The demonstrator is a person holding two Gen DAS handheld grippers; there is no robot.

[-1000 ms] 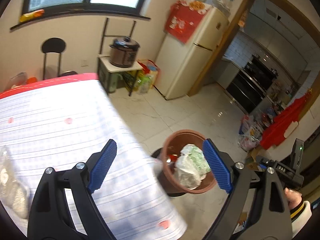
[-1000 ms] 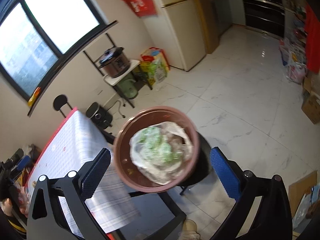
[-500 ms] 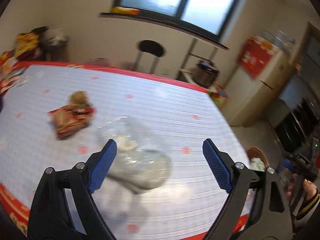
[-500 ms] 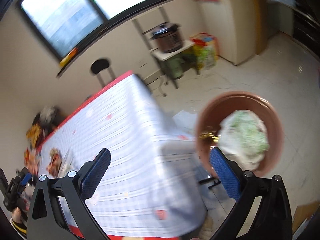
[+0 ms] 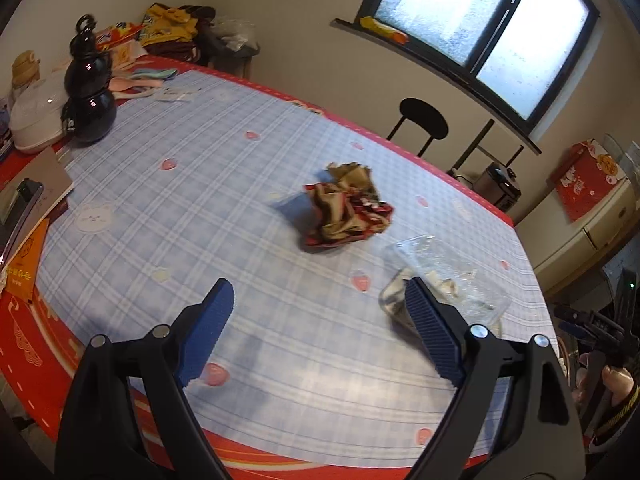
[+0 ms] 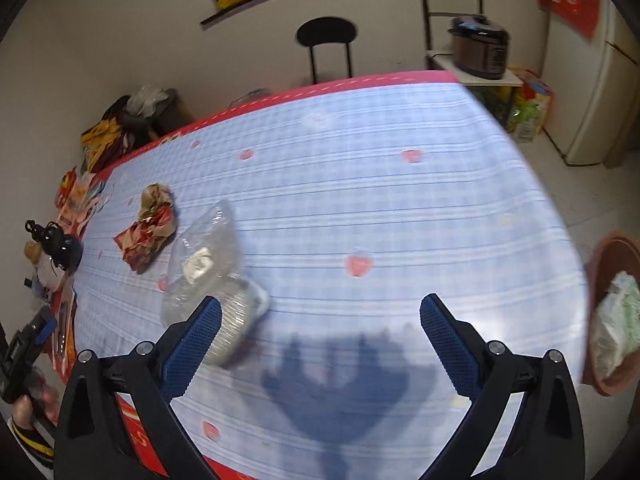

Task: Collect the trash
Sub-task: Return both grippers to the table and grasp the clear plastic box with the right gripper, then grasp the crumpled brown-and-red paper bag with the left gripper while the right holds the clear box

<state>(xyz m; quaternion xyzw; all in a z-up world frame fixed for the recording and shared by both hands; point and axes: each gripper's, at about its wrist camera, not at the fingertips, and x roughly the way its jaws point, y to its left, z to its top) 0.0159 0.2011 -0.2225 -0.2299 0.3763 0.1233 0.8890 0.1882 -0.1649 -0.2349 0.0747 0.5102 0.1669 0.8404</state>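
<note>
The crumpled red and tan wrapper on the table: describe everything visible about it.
The crumpled wrapper is a wadded sheet that looks like paper or foil, red with tan and brown patches and printed marks. It lies loose on the blue checked tablecloth, casting a shadow beside it. Nothing grips it; the clear plastic bag lies close by, apart from it.

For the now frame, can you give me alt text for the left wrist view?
The open left gripper hangs over a plaid tablecloth, nothing between its fingers. A crumpled wrapper and a clear bag lie ahead; a dark bottle stands far left.
</note>
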